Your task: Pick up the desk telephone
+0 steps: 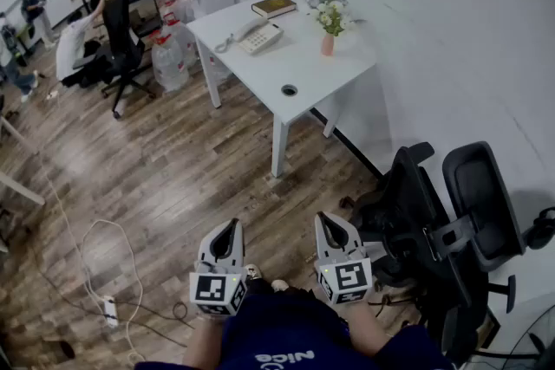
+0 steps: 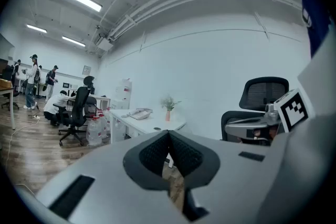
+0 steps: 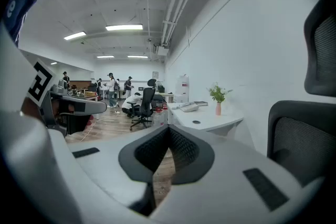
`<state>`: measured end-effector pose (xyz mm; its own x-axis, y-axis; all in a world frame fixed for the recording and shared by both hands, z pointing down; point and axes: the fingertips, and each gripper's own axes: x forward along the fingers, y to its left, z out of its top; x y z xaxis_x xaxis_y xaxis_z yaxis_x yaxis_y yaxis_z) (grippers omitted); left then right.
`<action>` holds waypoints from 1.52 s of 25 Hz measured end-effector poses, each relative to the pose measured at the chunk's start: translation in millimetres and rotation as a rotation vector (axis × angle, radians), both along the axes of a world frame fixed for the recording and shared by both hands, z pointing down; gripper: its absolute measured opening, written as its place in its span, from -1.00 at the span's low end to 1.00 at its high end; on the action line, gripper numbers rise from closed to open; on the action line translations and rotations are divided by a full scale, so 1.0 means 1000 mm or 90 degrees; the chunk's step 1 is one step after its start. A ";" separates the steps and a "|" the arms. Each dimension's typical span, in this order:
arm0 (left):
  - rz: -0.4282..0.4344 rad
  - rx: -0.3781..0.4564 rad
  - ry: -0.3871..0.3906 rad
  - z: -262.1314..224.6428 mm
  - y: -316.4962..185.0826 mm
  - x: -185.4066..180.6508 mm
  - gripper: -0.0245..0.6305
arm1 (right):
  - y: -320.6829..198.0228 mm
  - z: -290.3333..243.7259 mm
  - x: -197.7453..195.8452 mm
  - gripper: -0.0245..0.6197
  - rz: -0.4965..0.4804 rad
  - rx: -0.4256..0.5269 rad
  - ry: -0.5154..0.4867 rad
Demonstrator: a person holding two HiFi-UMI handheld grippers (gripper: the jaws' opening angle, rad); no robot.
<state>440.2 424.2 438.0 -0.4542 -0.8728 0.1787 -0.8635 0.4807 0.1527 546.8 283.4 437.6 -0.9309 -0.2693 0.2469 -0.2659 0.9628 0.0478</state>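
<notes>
A light-coloured desk telephone (image 1: 257,35) with a coiled cord lies on the white desk (image 1: 286,65) far ahead; it also shows small in the left gripper view, telephone (image 2: 138,113), and in the right gripper view, telephone (image 3: 189,107). My left gripper (image 1: 231,227) and right gripper (image 1: 327,222) are held close to the body over the wooden floor, well short of the desk. Both are shut with nothing between the pads.
On the desk stand a dark book (image 1: 274,6) and a pink vase of flowers (image 1: 329,23). Black office chairs (image 1: 451,221) crowd my right. Water jugs (image 1: 170,58) and another chair (image 1: 121,39) sit left of the desk. A power strip and cable (image 1: 107,308) lie on the floor. People stand far left.
</notes>
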 end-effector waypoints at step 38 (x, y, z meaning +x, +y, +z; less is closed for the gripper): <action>-0.004 -0.027 0.034 0.042 -0.034 -0.162 -0.87 | -0.038 0.040 -0.170 -0.85 -0.040 -0.036 0.009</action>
